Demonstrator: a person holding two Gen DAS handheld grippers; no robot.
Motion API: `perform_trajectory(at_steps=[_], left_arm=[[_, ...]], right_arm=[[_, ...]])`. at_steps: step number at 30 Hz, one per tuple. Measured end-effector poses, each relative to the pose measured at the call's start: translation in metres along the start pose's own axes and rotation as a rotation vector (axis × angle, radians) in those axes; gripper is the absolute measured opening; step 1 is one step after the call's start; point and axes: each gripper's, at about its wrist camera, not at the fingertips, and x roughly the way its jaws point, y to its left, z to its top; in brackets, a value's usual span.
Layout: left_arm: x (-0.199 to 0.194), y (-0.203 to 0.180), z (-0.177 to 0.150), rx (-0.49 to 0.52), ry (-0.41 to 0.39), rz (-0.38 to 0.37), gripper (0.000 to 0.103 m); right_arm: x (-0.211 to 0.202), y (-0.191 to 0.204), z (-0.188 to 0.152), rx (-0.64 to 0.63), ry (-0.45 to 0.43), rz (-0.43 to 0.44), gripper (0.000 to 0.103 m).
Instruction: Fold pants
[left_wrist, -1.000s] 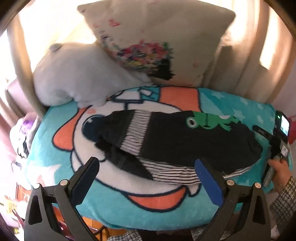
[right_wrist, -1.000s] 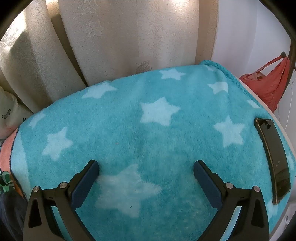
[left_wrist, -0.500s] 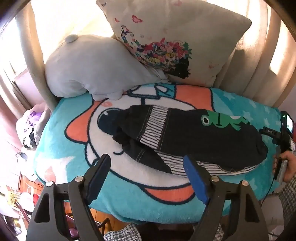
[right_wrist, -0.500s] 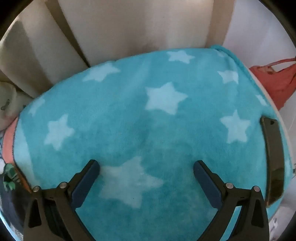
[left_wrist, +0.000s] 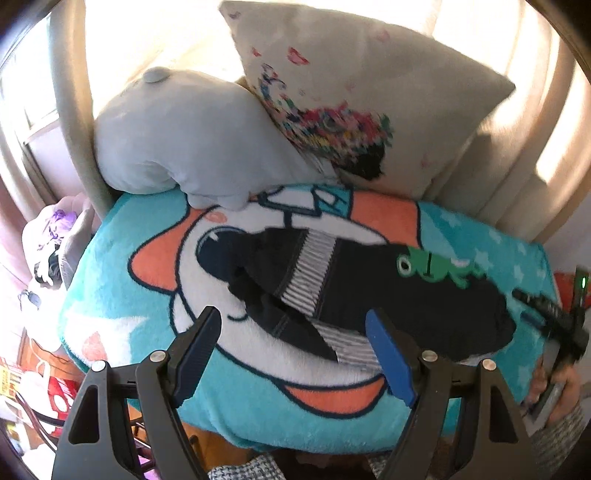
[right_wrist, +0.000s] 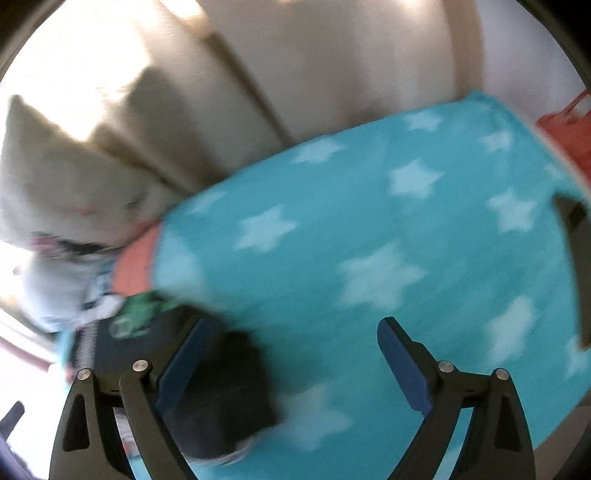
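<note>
Dark pants (left_wrist: 388, 288) with striped cuffs and a green frog patch lie folded lengthwise on a teal cartoon blanket (left_wrist: 122, 295). My left gripper (left_wrist: 291, 317) hovers open above their near edge and holds nothing. In the left wrist view the right gripper's body (left_wrist: 554, 321) shows at the pants' right end, held by a hand (left_wrist: 565, 391). The right wrist view is blurred. There my right gripper (right_wrist: 291, 325) has its jaws wide and closing over the blanket (right_wrist: 369, 221). The pants' dark end (right_wrist: 221, 398) lies by its left finger, ungripped.
A flowered pillow (left_wrist: 369, 92) and a grey plush cushion (left_wrist: 177, 136) lean against curtains at the back. A dark flat object (right_wrist: 580, 258) lies at the blanket's right edge, with a red bag (right_wrist: 565, 129) beyond it. Clutter (left_wrist: 48, 258) sits left of the bed.
The left gripper's jaws narrowed and it drew back a little from the pants. The right view swung left, so the pants' end and the pillow came into sight.
</note>
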Motion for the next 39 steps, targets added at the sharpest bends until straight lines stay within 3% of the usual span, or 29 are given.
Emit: perform_trajectory(at_steps=[3, 7, 14, 16, 17, 18, 21, 25, 30, 31, 35, 39], left_arm=[[0.002, 0.003, -0.002, -0.024, -0.002, -0.009, 0.080], [0.016, -0.006, -0.016, -0.020, 0.058, -0.050, 0.080], [0.015, -0.016, -0.028, 0.023, 0.067, -0.082, 0.080], [0.015, -0.012, -0.027, 0.010, 0.066, -0.079, 0.080], [0.015, -0.009, -0.026, -0.001, 0.067, -0.080, 0.080], [0.015, -0.007, -0.026, -0.009, 0.066, -0.079, 0.080], [0.015, -0.003, -0.024, -0.028, 0.056, -0.076, 0.080], [0.015, 0.000, -0.021, -0.045, 0.053, -0.063, 0.080], [0.006, 0.007, -0.020, -0.065, 0.016, -0.041, 0.080], [0.005, 0.010, -0.020, -0.077, 0.012, -0.036, 0.080], [0.004, 0.023, -0.023, -0.125, 0.014, -0.014, 0.080], [0.004, 0.022, -0.026, -0.129, 0.017, -0.003, 0.080]], right_arm=[[0.005, 0.008, -0.010, 0.024, 0.068, 0.107, 0.095], [0.013, 0.008, -0.019, 0.073, 0.106, 0.190, 0.096], [0.041, 0.005, -0.020, 0.137, 0.160, 0.236, 0.094], [0.046, 0.018, -0.021, 0.095, 0.178, 0.226, 0.080], [0.051, 0.022, -0.022, 0.087, 0.209, 0.240, 0.050], [0.057, 0.026, -0.024, 0.081, 0.248, 0.258, 0.031], [0.048, 0.049, -0.020, -0.056, 0.218, 0.160, 0.026], [0.023, 0.072, -0.002, -0.194, 0.128, 0.065, 0.025], [0.027, 0.054, 0.016, -0.154, 0.124, 0.012, 0.026], [0.032, 0.051, 0.017, -0.138, 0.132, -0.014, 0.028], [0.047, 0.016, 0.018, -0.027, 0.157, -0.095, 0.059], [0.013, 0.007, 0.025, -0.003, 0.047, -0.123, 0.060]])
